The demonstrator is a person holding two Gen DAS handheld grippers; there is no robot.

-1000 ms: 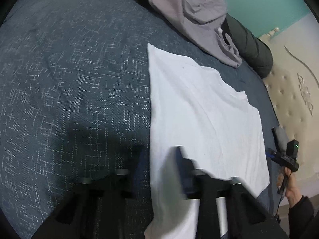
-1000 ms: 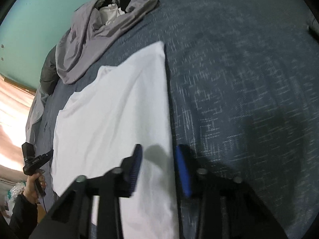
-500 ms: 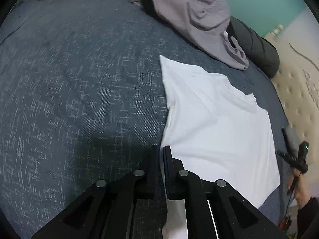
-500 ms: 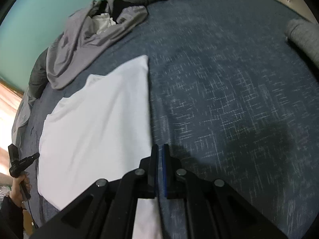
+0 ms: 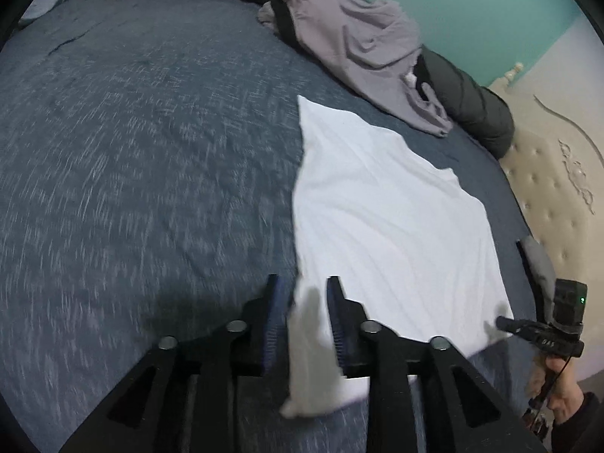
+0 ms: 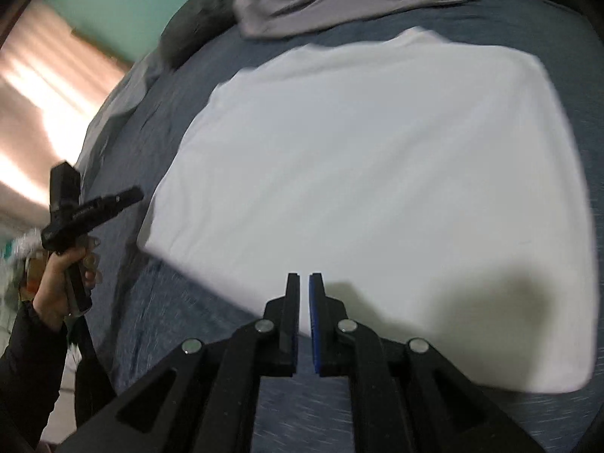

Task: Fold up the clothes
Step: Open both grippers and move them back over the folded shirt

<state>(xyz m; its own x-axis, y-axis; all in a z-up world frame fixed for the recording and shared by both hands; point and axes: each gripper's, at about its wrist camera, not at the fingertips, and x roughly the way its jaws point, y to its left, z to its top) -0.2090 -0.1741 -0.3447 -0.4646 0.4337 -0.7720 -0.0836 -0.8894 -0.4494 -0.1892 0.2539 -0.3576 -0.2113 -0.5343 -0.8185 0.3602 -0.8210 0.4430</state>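
Two tongs: both black, each with blue ribbed pads on its fingers
Writing: small pale letters on the handle of the far tongs in the left wrist view, too small to read; a green light glows on the box above them
Left tongs [image 5: 302, 283]: jaws have just been opening and stand partly apart; a limp corner of the white cloth hangs between the pads, not visibly pressed
Right tongs [image 6: 304, 275]: pressed nearly together, only a thin slit between the pads; nothing gripped that can be made out, though white cloth lies right under the tips
White cloth [image 6: 370, 173]: the task's thing, spread flat in the middle of the bed, a smooth thin rectangle with soft rounded corners and faint creases; its near corner is lifted at the left tongs
Bed cover [image 5: 143, 158]: dark blue weave flecked with pale threads, lying under the cloth on every side
Grey garment [image 5: 362, 49]: crumpled heap at the far edge of the bed, well apart from the cloth
Dark bolster [image 5: 475, 109]: long padded roll behind the grey heap, partly hidden under it
Headboard [image 5: 558, 196]: cream, buttoned and tufted, with a raised curl pattern
Wall [image 5: 490, 7]: plain teal
Hand [image 6: 56, 283]: dark sleeve, fingers wrapped round the other tongs' grip, beside the bed's edge
In the way: each tongs' black frame blocks the lower part of its own view
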